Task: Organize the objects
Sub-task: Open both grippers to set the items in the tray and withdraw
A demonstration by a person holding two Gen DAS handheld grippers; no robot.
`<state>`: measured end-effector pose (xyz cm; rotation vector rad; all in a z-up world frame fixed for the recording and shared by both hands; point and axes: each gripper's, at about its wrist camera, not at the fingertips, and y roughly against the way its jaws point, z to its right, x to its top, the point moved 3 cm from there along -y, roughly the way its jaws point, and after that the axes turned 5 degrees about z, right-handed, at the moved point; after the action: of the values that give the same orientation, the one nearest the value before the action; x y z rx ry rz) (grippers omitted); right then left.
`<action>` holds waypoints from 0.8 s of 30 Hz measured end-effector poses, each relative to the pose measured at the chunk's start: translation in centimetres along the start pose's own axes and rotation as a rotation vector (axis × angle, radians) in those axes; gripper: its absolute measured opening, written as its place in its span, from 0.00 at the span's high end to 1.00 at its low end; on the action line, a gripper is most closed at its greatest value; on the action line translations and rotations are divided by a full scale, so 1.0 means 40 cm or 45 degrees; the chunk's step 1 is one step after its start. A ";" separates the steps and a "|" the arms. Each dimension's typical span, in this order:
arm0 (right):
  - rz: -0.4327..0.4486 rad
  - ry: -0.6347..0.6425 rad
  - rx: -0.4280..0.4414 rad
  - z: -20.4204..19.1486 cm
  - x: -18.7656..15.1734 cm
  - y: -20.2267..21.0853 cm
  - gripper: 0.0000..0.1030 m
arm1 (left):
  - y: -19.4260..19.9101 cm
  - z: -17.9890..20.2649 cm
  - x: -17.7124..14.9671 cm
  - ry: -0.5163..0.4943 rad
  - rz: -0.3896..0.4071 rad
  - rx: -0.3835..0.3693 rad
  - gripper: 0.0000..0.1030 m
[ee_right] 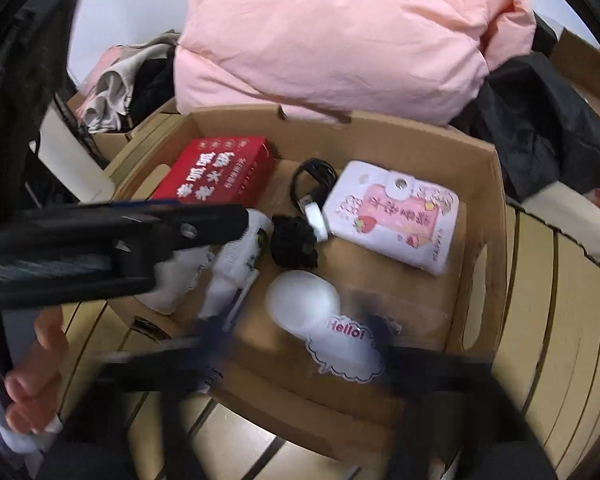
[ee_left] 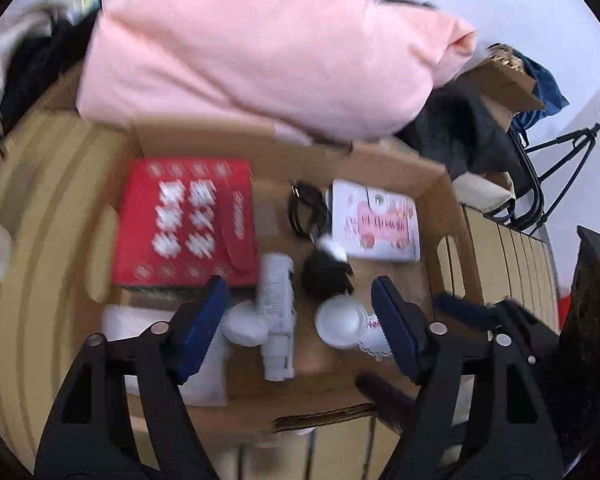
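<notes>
Objects: one red box (ee_left: 186, 220), one pink-printed pouch (ee_right: 396, 216), one black cable (ee_right: 314, 180), all lying in the cardboard box (ee_right: 480, 208).
Left gripper (ee_left: 300, 320): hanging wide open, holding nothing.
Right gripper (ee_right: 296, 344): blurring; cannot tell.
Surface: slatted wood (ee_right: 560, 320).
Room: pink bedding (ee_left: 260, 40) piling behind.

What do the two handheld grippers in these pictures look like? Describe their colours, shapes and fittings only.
The left gripper has glossy black plastic arms with triangular cut-outs and silver screws, ending in dark blue ridged pads. The right gripper, heavily blurred, shows the same black arms and dark blue fingertips. No cables are visible.
</notes>
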<state>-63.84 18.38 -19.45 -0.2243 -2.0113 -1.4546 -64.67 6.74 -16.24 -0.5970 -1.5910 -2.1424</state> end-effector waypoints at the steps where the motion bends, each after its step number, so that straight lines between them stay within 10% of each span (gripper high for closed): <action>1: 0.019 0.003 0.007 0.000 0.002 0.011 0.02 | 0.020 0.002 0.005 -0.026 0.029 0.013 0.30; 15: 0.097 0.087 -0.244 -0.011 -0.035 0.369 0.02 | 0.411 0.056 -0.075 -0.372 0.188 0.190 0.10; 24: 0.188 0.074 -0.279 -0.123 -0.164 0.625 0.02 | 0.691 0.065 -0.257 -0.316 0.266 0.213 0.00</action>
<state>-44.69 24.75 -2.59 -0.4096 -1.7503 -1.5670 -40.62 2.51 0.47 -0.9581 -1.7279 -1.8191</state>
